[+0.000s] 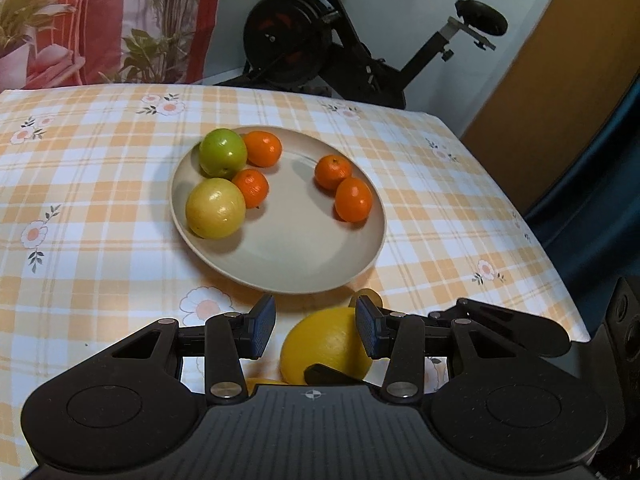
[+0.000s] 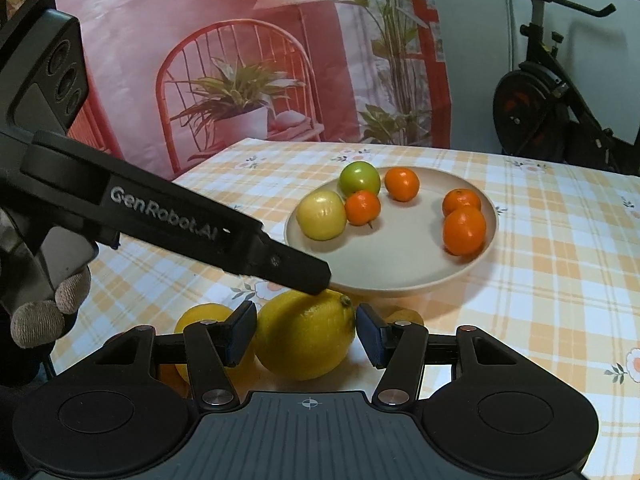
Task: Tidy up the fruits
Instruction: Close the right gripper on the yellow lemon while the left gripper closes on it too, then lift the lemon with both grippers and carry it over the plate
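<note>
While both grippers' fingers apart: plate [image 1: 280,276] holds four oranges, two apples.

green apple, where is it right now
The green apple sits on the far left part of the plate, touching the yellow apple in front of it, with an orange on its right.

1. The plate [image 1: 280,264] stands on the table [image 1: 100,184].
2. In the plate, left part: two apples [image 1: 216,208] with two mandarins [image 1: 262,148] just beside them.
3. In the plate, right part: two more mandarins [image 1: 353,199], touching each other.
4. On the table, before the plate: a lemon [image 2: 306,338], lying between the fingers of the right gripper [image 2: 306,334].
5. A second lemon [image 2: 200,316] lies left of the first.
</note>
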The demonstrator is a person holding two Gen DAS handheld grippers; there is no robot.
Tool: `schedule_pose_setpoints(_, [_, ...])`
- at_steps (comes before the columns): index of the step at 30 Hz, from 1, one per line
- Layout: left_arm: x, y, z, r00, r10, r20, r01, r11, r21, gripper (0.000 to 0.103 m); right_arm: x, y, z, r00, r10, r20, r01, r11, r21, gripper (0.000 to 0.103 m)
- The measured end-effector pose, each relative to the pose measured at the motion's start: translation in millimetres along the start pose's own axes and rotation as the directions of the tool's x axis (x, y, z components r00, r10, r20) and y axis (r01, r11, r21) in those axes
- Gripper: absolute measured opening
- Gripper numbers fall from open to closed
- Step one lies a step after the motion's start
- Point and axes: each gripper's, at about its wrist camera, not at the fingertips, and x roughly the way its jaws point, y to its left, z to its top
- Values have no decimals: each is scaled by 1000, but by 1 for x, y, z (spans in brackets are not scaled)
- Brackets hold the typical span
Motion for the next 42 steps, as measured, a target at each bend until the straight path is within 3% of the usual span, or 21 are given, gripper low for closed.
schedule_pose_setpoints(16, [3,10,5,1000,15,1,-15,1000,-12,49,1,-6,-1,999,25,-40,-23,999,40,53])
schedule_pose_setpoints(30, [1,23,7,1000,16,4,-16,999,-52,49,18,-29,7,982,142,-125,-118,976,184,53])
schedule_pose_setpoints(42, [14,35,11,995,-87,-49,81,990,-112,48,27,-36,10,973,188,-137,-148,955,258,52])
